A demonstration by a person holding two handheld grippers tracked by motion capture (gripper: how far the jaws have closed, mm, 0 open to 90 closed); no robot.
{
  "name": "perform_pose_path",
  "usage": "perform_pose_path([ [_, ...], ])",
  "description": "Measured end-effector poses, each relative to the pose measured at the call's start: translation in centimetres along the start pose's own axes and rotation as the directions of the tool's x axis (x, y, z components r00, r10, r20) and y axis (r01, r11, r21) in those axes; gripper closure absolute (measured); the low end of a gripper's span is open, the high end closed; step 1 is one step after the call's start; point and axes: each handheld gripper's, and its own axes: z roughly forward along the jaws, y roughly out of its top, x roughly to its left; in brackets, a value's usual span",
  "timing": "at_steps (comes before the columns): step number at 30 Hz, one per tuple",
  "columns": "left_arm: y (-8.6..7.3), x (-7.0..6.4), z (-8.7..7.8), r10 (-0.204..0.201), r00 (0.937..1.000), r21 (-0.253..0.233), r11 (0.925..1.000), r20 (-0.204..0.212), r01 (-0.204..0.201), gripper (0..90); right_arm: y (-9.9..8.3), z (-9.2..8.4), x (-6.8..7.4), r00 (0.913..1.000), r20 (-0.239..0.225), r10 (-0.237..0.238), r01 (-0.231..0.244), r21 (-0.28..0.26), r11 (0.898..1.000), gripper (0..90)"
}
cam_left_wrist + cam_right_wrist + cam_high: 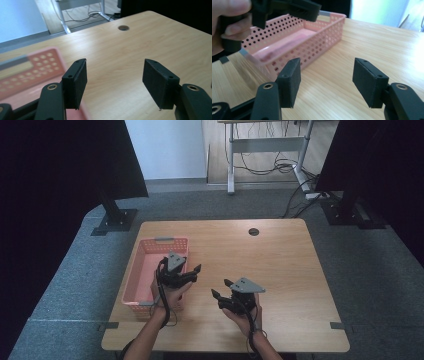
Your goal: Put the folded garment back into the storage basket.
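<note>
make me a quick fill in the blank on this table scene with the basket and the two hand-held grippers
1. The perforated basket is coloured ____.
2. The basket sits toward the ____ side of the wooden table in the high view.
3. The left hand-held gripper has its jaws ____, with nothing between them.
4. The right hand-held gripper hangs over the bare ____.

Missing words: pink; left; open; table

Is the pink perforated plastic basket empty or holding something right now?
Empty, as far as shows: the pink perforated plastic basket has a bare floor in the right gripper view; its near end is blurred.
</note>
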Motion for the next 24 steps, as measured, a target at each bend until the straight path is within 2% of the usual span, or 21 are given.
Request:
perform_pose_path([
  [4, -1.1, -1.7, 0.5, 0.019, 0.999, 0.014, 0.9997, 0.04, -0.019, 35.5, -1.0, -1.4, -1.2, 0.9999, 0.016, 0.0, 0.0, 0.027, 1.0, 39.8],
  [9, -2.5, -3.7, 0.7, 0.049, 0.9943, 0.032, 0.9981, 0.095, -0.052, 34.9, -2.6, -2.8, -2.6, 0.9991, 0.041, 0.01, -0.012, 0.064, 0.998, 39.6],
  [15, -4.6, -5.8, 0.0, 0.072, 0.9832, 0.036, 0.9962, 0.167, -0.08, 34.6, -5.0, -4.5, -3.7, 0.9981, 0.06, 0.015, -0.022, 0.105, 0.994, 39.2],
  [17, -5.3, -6.5, -0.1, 0.085, 0.9777, 0.045, 0.9944, 0.192, -0.095, 34.4, -5.7, -4.9, -4.0, 0.998, 0.062, 0.016, -0.023, 0.115, 0.993, 38.9],
  [18, -5.3, -6.5, -0.1, 0.085, 0.9777, 0.045, 0.9944, 0.192, -0.095, 34.1, -5.7, -4.9, -4.0, 0.998, 0.062, 0.016, -0.023, 0.115, 0.993, 38.9],
  [22, -6.3, -7.5, -0.3, 0.099, 0.9702, 0.059, 0.9916, 0.221, -0.115, 33.2, -7.1, -5.7, -4.6, 0.9976, 0.052, 0.046, -0.052, 0.113, 0.992, 37.6],
  [24, -6.7, -7.7, -0.3, 0.097, 0.969, 0.063, 0.9914, 0.227, -0.114, 33.2, -7.4, -5.8, -4.8, 0.9973, 0.048, 0.054, -0.06, 0.112, 0.992, 37.1],
])
